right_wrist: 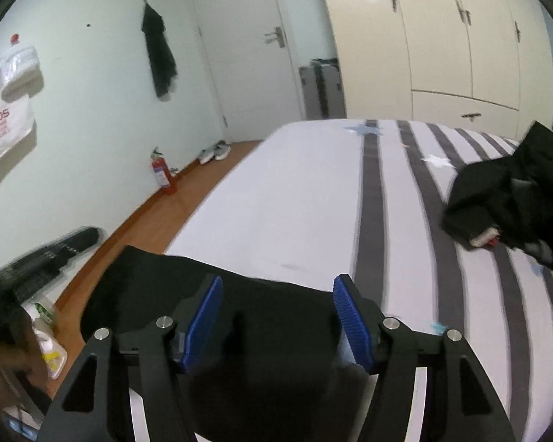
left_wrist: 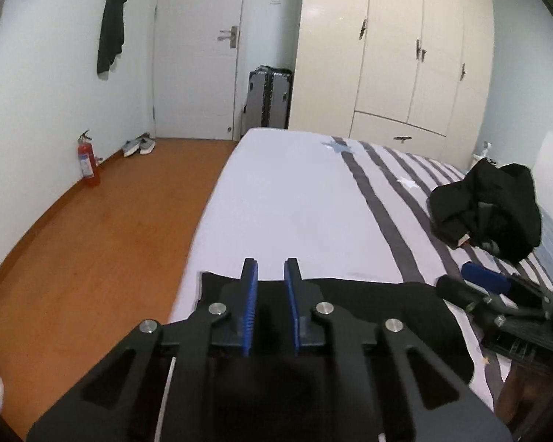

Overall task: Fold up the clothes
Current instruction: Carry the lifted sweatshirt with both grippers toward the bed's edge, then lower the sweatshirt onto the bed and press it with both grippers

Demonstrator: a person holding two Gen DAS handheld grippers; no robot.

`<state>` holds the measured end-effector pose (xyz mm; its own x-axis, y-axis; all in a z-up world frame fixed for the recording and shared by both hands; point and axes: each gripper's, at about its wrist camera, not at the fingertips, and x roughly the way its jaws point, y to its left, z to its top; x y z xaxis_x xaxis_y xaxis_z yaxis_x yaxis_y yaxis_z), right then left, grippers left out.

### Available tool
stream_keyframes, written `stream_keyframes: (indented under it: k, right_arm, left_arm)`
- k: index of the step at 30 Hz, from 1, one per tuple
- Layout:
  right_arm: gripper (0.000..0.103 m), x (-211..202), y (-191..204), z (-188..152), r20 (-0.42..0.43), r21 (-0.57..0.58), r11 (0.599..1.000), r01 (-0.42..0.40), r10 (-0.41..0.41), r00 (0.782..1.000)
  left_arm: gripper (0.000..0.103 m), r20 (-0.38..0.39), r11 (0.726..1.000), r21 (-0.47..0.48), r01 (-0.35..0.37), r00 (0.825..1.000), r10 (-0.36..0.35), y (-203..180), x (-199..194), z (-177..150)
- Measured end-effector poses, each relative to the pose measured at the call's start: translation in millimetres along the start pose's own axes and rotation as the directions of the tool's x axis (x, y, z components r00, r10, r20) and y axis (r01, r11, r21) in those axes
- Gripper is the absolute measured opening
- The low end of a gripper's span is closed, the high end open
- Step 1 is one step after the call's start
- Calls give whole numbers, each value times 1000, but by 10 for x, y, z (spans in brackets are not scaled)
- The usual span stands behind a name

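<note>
A black garment (left_wrist: 368, 305) lies flat at the near end of the bed (left_wrist: 287, 199); it also shows in the right wrist view (right_wrist: 239, 305). My left gripper (left_wrist: 271, 276) hovers over the garment's far edge with its blue pads a narrow gap apart and nothing between them. My right gripper (right_wrist: 278, 294) is wide open over the same garment, holding nothing. It shows in the left wrist view (left_wrist: 486, 283) at the right. A crumpled pile of black clothes (left_wrist: 486, 210) sits on the bed's right side, also seen in the right wrist view (right_wrist: 516, 199).
The bed sheet is white with grey stripes (right_wrist: 372, 199). The wooden floor (left_wrist: 103, 243) runs along the left with a red fire extinguisher (left_wrist: 87, 160) and shoes (left_wrist: 139, 144). A door (left_wrist: 199, 48), a suitcase (left_wrist: 269, 97) and wardrobes (left_wrist: 405, 51) stand beyond.
</note>
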<state>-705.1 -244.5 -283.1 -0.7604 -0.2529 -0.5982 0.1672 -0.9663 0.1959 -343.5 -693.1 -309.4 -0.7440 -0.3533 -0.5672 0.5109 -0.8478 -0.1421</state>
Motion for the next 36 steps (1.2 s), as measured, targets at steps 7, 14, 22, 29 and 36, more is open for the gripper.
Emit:
stream_keyframes:
  k: [7, 14, 22, 29, 36]
  right_arm:
    - [50, 489, 186, -239, -55, -36, 997, 63, -65, 996]
    - [49, 651, 148, -450, -25, -49, 997, 56, -57, 998]
    - [49, 568, 200, -416, -19, -64, 996, 68, -70, 997]
    - [27, -131, 212, -315, 29, 10, 1000, -11, 10, 1000]
    - [16, -57, 373, -745, -86, -8, 999, -50, 49, 995]
  left_arm:
    - [12, -116, 994, -39, -104, 988, 99, 130, 566, -540]
    - [12, -134, 993, -110, -43, 991, 28, 280, 719, -604]
    - [11, -142, 995, -99, -27, 990, 13, 279, 552, -429]
    - [11, 2, 990, -73, 121, 993, -121, -127, -335, -326]
    - [7, -106, 987, -110, 119, 986, -131, -201, -119, -790]
